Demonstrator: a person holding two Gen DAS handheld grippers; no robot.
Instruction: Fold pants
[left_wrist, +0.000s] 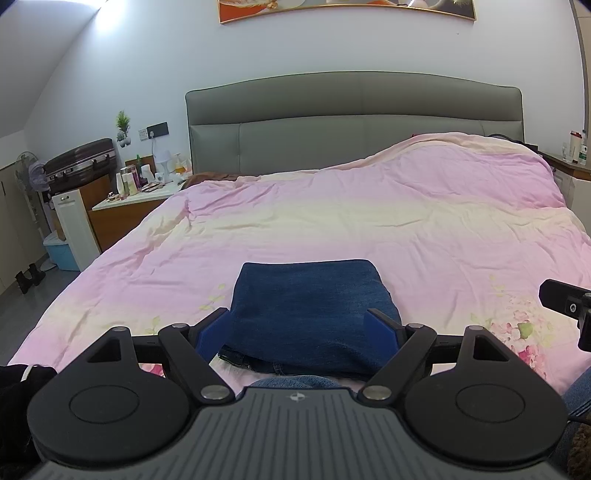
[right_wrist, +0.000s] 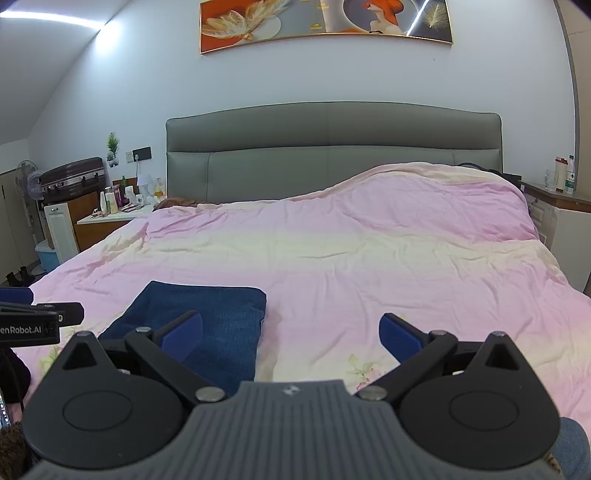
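Observation:
Dark blue denim pants (left_wrist: 310, 310) lie folded into a compact rectangle on the pink quilt near the bed's foot. My left gripper (left_wrist: 301, 326) hovers over their near edge, open, its blue pads on either side of the bundle and holding nothing. In the right wrist view the folded pants (right_wrist: 207, 321) sit to the left. My right gripper (right_wrist: 291, 332) is open above the quilt just right of them, its left pad (right_wrist: 183, 334) over the denim. The right gripper's tip (left_wrist: 565, 304) shows at the left view's right edge.
The pink and cream quilt (left_wrist: 351, 229) covers the bed and humps up at the far right before a grey headboard (left_wrist: 351, 114). A cluttered nightstand (left_wrist: 136, 199), a suitcase (left_wrist: 79, 164) and a fan stand at the left. A shelf with bottles (right_wrist: 561, 184) is at the right.

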